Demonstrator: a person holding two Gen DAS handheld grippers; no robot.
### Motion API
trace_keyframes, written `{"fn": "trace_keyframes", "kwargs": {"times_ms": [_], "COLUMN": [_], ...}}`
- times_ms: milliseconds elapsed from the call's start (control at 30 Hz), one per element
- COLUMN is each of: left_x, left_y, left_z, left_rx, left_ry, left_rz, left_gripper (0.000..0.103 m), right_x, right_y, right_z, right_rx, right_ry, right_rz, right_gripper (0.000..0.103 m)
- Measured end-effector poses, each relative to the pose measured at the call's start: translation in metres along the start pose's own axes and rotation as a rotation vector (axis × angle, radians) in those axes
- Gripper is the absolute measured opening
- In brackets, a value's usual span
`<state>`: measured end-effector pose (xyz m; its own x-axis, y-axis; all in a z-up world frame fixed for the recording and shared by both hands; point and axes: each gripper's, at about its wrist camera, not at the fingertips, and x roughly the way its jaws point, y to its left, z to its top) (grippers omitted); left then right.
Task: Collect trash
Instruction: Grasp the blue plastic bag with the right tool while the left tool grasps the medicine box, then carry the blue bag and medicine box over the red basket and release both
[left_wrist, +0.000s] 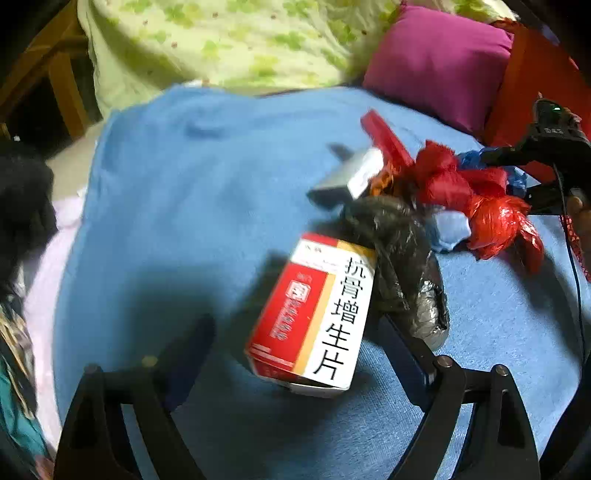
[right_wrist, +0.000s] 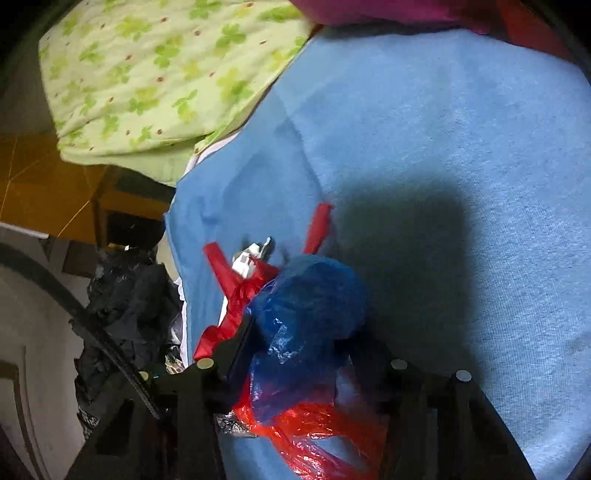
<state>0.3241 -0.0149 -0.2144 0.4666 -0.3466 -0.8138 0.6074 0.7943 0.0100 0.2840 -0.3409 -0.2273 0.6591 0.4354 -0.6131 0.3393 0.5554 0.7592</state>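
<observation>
A heap of trash lies on a blue blanket (left_wrist: 177, 192). In the left wrist view a red and white medicine box (left_wrist: 314, 314) lies between my left gripper's (left_wrist: 291, 332) spread jaws, untouched. Behind it are a crumpled black and silver wrapper (left_wrist: 406, 266), a grey box (left_wrist: 347, 177), a red box (left_wrist: 386, 138) and red plastic bags (left_wrist: 476, 206). My right gripper (left_wrist: 517, 173) reaches in there from the right. In the right wrist view my right gripper (right_wrist: 306, 332) is shut on a blue plastic bag (right_wrist: 310, 314), with a red bag (right_wrist: 314, 432) under it.
A green floral quilt (left_wrist: 221, 40) and a magenta pillow (left_wrist: 439, 62) lie at the far side of the bed. The bed's left edge drops to an orange tiled floor (right_wrist: 40, 184). A black trash bag (right_wrist: 125, 306) stands beside the bed.
</observation>
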Motion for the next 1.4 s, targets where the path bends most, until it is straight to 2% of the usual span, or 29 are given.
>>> {"fn": "trace_keyframes", "kwargs": {"times_ms": [33, 67, 267, 433, 567, 800, 1067, 1400], "left_x": [0.002, 0.003, -0.028, -0.087, -0.128, -0.186, -0.227, -0.246], "left_y": [-0.001, -0.001, -0.018, -0.051, -0.093, -0.156, -0.219, -0.262], "left_z": [-0.002, -0.004, -0.021, -0.048, -0.062, -0.052, -0.037, -0.019], "left_rx": [-0.017, -0.037, -0.095, -0.108, -0.092, -0.034, 0.065, 0.133], "left_ry": [0.006, 0.015, -0.048, -0.137, -0.180, -0.256, -0.341, -0.386], "left_rz": [-0.026, -0.020, 0.017, 0.018, 0.062, 0.152, 0.236, 0.254], "left_gripper": [0.060, 0.057, 0.056, 0.056, 0.056, 0.056, 0.056, 0.057], "right_x": [-0.003, -0.008, -0.065, -0.127, -0.168, -0.238, -0.303, -0.344], "right_y": [0.002, 0.004, 0.015, 0.029, 0.038, 0.046, 0.051, 0.047], "right_z": [-0.004, -0.008, -0.045, -0.088, -0.126, -0.178, -0.207, -0.220], "right_rx": [-0.016, -0.029, -0.125, -0.249, -0.356, -0.488, -0.558, -0.583], "right_ry": [-0.015, -0.028, -0.085, -0.136, -0.197, -0.350, -0.479, -0.591], "right_rz": [-0.006, -0.014, 0.020, 0.055, 0.033, -0.022, -0.040, -0.067], "right_gripper": [0.046, 0.045, 0.045, 0.045, 0.045, 0.045, 0.045, 0.045]}}
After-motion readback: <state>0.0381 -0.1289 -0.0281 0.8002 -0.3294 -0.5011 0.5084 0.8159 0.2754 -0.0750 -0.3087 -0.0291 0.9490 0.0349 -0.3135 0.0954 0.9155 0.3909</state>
